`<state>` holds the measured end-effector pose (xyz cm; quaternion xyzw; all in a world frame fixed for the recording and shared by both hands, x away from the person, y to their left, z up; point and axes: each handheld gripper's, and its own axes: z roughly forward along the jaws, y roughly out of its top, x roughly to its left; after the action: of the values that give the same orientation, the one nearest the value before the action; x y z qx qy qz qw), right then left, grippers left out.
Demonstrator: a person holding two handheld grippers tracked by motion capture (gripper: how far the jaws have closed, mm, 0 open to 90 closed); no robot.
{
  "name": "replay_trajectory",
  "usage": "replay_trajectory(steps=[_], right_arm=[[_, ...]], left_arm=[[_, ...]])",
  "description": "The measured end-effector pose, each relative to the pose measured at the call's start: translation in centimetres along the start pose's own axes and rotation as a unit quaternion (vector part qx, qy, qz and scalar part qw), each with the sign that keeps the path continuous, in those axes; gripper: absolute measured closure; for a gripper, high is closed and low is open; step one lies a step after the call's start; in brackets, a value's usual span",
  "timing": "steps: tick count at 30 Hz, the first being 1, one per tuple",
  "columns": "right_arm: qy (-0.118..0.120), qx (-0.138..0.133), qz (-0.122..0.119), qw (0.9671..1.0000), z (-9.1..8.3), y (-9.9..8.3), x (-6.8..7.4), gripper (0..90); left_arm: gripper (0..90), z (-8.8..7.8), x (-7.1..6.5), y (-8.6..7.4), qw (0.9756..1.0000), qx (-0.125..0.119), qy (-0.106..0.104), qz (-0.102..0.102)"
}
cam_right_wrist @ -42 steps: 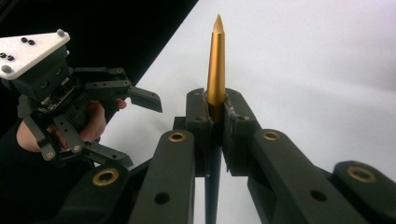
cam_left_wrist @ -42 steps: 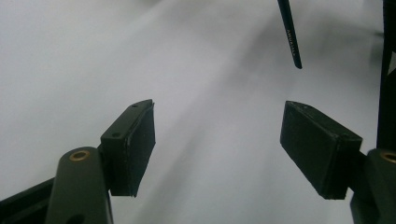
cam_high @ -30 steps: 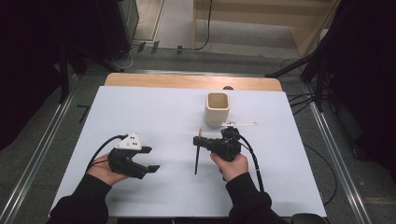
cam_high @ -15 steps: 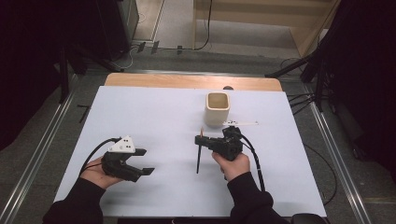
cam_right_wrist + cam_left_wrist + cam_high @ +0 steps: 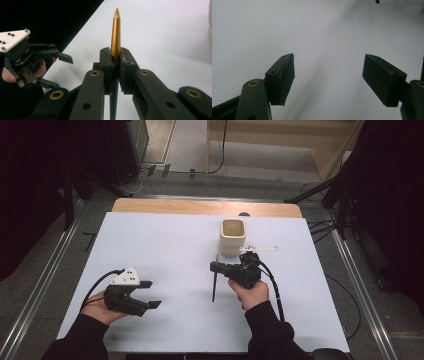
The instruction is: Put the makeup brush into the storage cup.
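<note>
Presently the right hand-held gripper [image 5: 216, 267] pinches a pen [image 5: 115, 35] with a gold upper section and a dark lower barrel. In the right gripper view the jaws are pressed together on the gold part just below its pointed end, and the pads meet it across a narrow band only. In the high view the pen hangs roughly upright, its lower end at or just above the worktop [image 5: 165, 240], near the middle and in front of the cream holder [image 5: 233, 236].

Risks noted, as judgement:

1. Pivot in the grip. The hold sits close to one end, so most of the pen's length hangs free below. Any quick swing of the hand could let it rotate between the pads or slide out.
2. Snagging. If the lower end is touching the worktop, dragging it sideways would lever the pen against the pads and could pull it loose.
3. Missed insertion. Should the pen be meant for the holder, a tilted approach could strike the rim and tip the holder, which stands free.
4. Nearby item. A thin white object [image 5: 258, 249] lies just beside the holder on its right and could be knocked during the approach.

The left hand-held gripper [image 5: 151, 294] rests at the near left of the worktop, jaws spread with nothing between them, well apart from the pen. It offers no support if the pen slips.
</note>
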<state>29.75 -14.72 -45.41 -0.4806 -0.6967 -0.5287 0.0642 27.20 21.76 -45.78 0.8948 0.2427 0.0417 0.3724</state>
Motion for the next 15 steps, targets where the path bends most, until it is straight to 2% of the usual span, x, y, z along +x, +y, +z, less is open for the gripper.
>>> replay_trajectory(steps=[7, 15], right_arm=[[-0.007, 0.003, -0.004, 1.0000, -0.2, 0.7, -0.2, 83.7], [-0.017, 0.003, -0.022, 0.9996, -0.4, 2.3, 0.2, 83.7]], left_arm=[[26.9, 0.1, 0.0, 0.0, 1.0000, 0.003, -0.002, -0.001], [26.9, 0.1, 0.1, 0.0, 1.0000, 0.001, -0.003, -0.005]])
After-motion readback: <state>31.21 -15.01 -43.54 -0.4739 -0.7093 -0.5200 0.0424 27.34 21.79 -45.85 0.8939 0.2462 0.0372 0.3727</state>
